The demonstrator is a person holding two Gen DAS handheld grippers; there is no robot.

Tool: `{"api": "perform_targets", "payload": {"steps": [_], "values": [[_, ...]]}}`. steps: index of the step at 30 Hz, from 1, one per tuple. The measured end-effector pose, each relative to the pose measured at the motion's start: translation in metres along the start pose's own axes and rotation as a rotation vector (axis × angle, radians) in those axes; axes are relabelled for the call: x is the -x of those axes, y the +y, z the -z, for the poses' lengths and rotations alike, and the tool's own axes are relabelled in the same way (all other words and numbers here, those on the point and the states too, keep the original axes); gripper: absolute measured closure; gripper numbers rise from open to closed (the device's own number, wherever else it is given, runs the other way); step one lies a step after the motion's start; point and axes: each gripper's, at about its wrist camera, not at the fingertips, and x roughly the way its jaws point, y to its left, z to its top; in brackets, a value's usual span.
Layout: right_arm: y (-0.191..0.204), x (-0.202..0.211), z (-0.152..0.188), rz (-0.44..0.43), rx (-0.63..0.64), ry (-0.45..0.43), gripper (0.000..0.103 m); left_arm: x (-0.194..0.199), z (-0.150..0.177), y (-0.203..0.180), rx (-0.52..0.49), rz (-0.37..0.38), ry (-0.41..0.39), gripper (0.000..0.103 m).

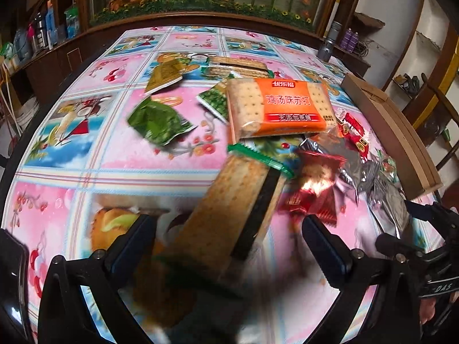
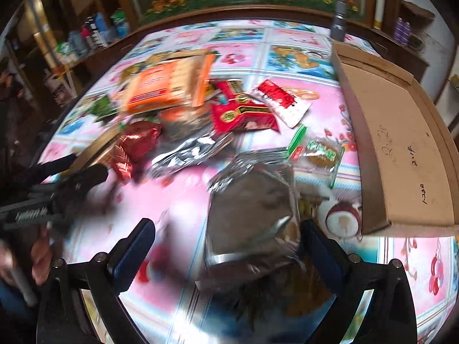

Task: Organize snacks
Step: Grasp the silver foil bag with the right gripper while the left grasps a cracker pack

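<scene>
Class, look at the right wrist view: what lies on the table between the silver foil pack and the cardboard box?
A small clear packet with green print lies between the silver foil pack and the cardboard box, seen in the right wrist view.

Two low views, shared snack pile (image 1: 287, 132)

On the counter (image 1: 114, 172): one orange cracker pack (image 1: 279, 109); two green-trimmed cracker packs, one near (image 1: 238, 195) and one far (image 1: 238, 67); three green leafy packets (image 1: 160, 121), (image 1: 215, 100), (image 1: 165, 74); two silver foil pouches (image 2: 252, 209), (image 2: 186, 154); about four red packets (image 2: 241, 114), blurred; one cardboard box (image 2: 401, 143).
</scene>
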Motion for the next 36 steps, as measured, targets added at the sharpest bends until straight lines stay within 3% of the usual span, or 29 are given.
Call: {"api": "perform_targets", "payload": {"steps": [3,5,7,11,16,18,24,26,30,36], "values": [[0.000,0.009,0.006,-0.003,0.017,-0.019,0.010,0.009,0.006,0.012,0.014,0.026,-0.013,0.009],[-0.001,0.010,0.006,0.006,0.016,-0.027,0.025,0.013,0.008,0.022,0.051,0.050,-0.025,0.020],[-0.007,0.009,0.002,0.000,-0.007,-0.027,0.031,0.014,0.008,0.025,0.072,0.068,-0.034,0.021],[-0.015,0.004,-0.001,-0.046,-0.059,-0.019,0.031,0.015,0.007,0.021,0.055,0.095,-0.041,0.021],[-0.009,-0.002,-0.008,-0.004,-0.008,-0.025,0.031,0.015,0.006,0.019,0.052,0.121,-0.042,0.021],[-0.006,-0.006,-0.011,0.020,0.014,-0.026,0.038,0.015,0.006,0.019,0.054,0.120,-0.038,0.021],[0.006,-0.008,-0.012,0.054,0.071,-0.035,0.040,0.015,0.005,0.018,0.046,0.124,-0.037,0.021],[0.005,-0.006,-0.011,0.032,0.059,-0.040,0.040,0.013,0.004,0.014,0.031,0.106,-0.035,0.021],[-0.001,0.005,-0.011,0.008,0.038,-0.081,0.040,0.012,-0.004,-0.004,-0.055,0.038,-0.024,0.036],[-0.021,0.035,-0.016,-0.065,-0.028,-0.170,0.040,-0.003,-0.008,-0.022,-0.147,-0.025,0.030,0.036]]}}
